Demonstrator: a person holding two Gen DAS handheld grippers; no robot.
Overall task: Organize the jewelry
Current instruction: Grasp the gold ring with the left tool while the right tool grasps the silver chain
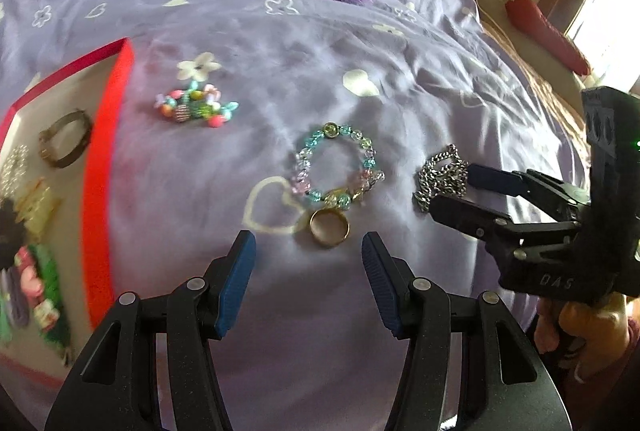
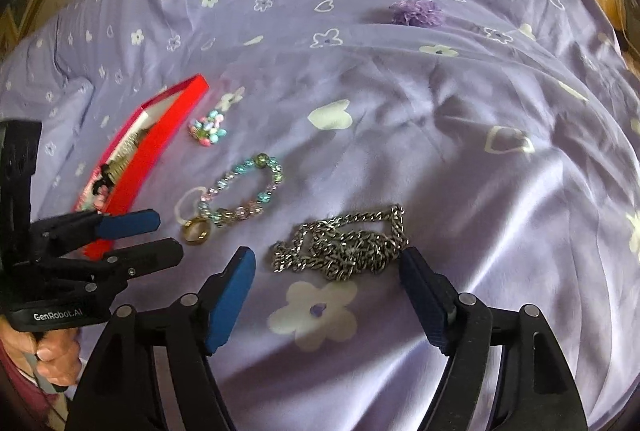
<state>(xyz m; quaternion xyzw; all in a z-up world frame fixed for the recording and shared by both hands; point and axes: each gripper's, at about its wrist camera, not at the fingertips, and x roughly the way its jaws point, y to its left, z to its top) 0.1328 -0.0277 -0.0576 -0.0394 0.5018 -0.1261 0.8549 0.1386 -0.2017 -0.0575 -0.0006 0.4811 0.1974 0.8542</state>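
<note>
A red-walled box sits at the left side of the lilac bedspread, a thin, creased fabric printed with white flowers and hearts. Its pale floor holds a dark metal bangle lying flat, a cluster of pearly beads and some blurred hair pieces in pink, green and black.

Just right of the box's far end lies a small heap of mixed pastel beads, bunched with no clear axis. Farther right, near the middle of the spread, a bracelet of clear faceted beads in aqua, pink and pale green lies flat as an open circle, a round metal-rimmed bead at its far side. Touching its near edge is a plain gold ring, smooth and shiny, lying tilted on the cloth with its opening facing mostly up.

The left gripper hangs just short of the ring, its blue ribbed pads spread wide with nothing between them.

To the right lies a silver curb-link chain, heaped in tangled loops, its long axis running left to right across the bed. The right gripper has its fingers parted wide on either side of the heap, the right pad just beside the chain's end; contact cannot be judged.

A fluffy purple puff rests well beyond, toward the far edge.
</note>
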